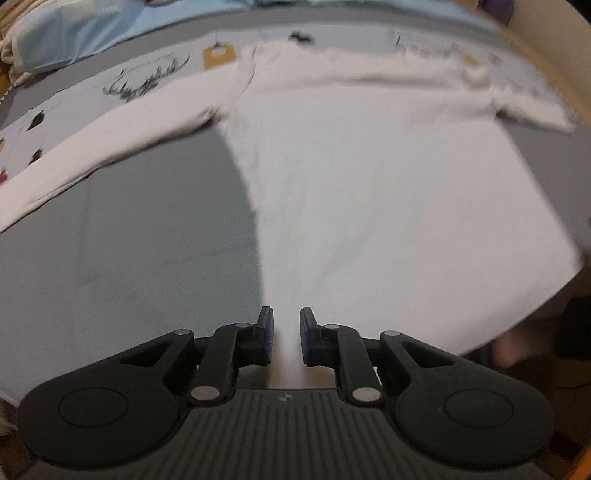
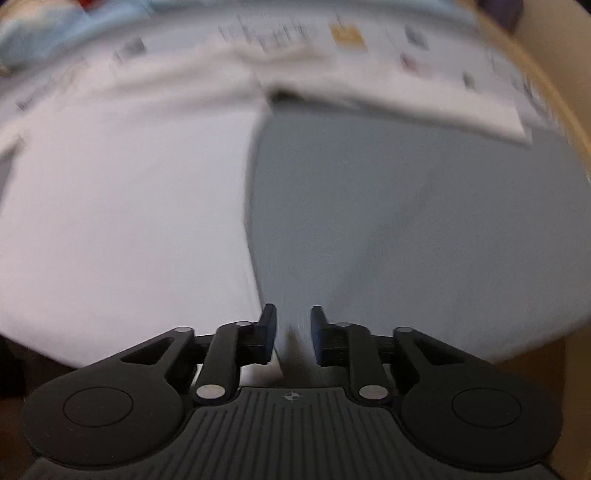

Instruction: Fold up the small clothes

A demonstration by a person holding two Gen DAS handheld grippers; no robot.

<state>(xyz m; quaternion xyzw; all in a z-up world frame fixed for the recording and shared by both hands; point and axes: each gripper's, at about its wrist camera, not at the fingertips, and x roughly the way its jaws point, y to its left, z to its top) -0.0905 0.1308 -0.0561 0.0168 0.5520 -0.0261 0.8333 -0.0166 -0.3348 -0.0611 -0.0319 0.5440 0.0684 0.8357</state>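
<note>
A white long-sleeved shirt [image 1: 369,177] lies spread flat on a grey cover [image 1: 129,240]. Its left sleeve [image 1: 92,147] stretches out to the left. My left gripper [image 1: 286,332] is over the shirt's near left hem corner, its jaws a small gap apart with white cloth showing between them. In the right wrist view the shirt body [image 2: 122,206] fills the left half and its right sleeve [image 2: 424,103] runs to the right. My right gripper [image 2: 293,332] is at the shirt's near right hem corner, jaws a small gap apart. Whether either grips cloth is unclear.
A pale printed sheet with black drawings and a yellow tag [image 1: 218,55] lies beyond the shirt. A light blue pillow [image 1: 66,33] sits at the far left. The grey cover [image 2: 406,221] is bare right of the shirt. The right wrist view is blurred.
</note>
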